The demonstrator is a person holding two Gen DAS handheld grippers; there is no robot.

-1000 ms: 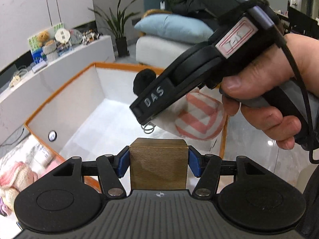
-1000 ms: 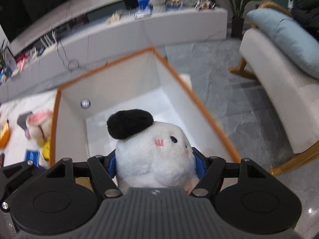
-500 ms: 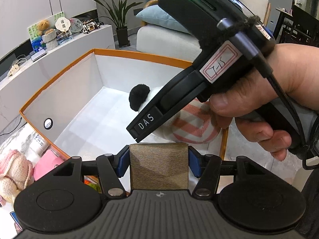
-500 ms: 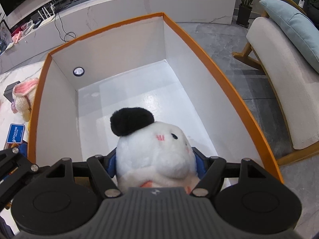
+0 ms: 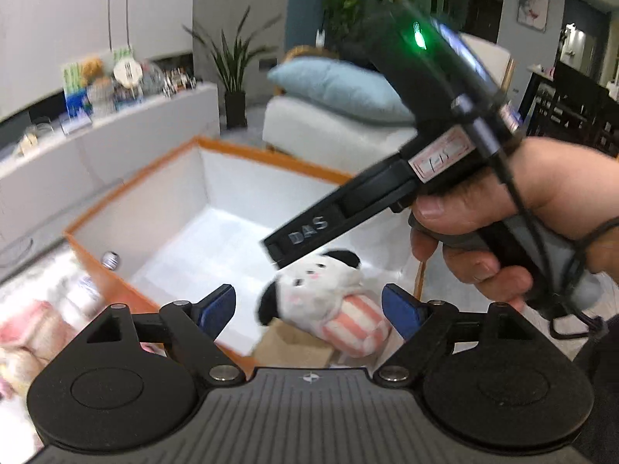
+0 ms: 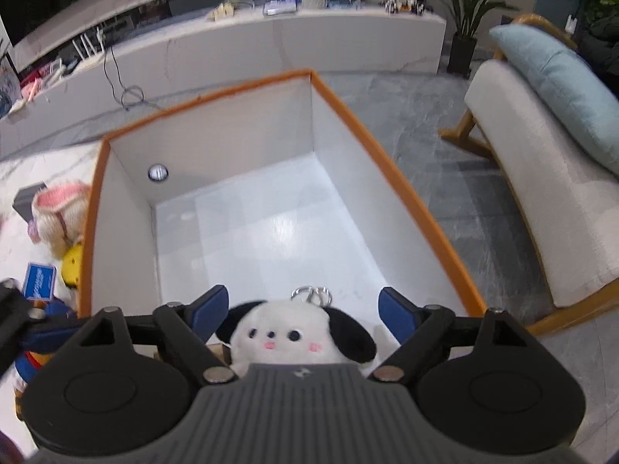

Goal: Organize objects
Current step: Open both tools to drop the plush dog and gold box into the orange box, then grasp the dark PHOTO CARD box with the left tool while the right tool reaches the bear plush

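A white plush dog with black ears and a pink-striped body [image 5: 329, 301] lies in the near end of the white box with an orange rim [image 5: 267, 152], partly on a brown block [image 5: 294, 342]. My left gripper [image 5: 309, 305] is open above them. My right gripper [image 6: 303, 309] is open over the plush [image 6: 294, 334], whose key ring shows at its head; the box rim [image 6: 387, 143] runs behind. The right gripper's body also shows in the left wrist view [image 5: 387, 197], held by a hand.
Left of the box lie a pink-and-cream knitted toy [image 6: 58, 208], a yellow toy [image 6: 73, 266] and a blue card [image 6: 38, 280]. A white sofa with a blue cushion [image 6: 557, 116] stands to the right. A long white counter [image 6: 247, 38] runs behind.
Both grippers have opened. The left let go of the brown block and the right let go of the plush dog; both now lie in the box. Both grippers have lifted slightly.
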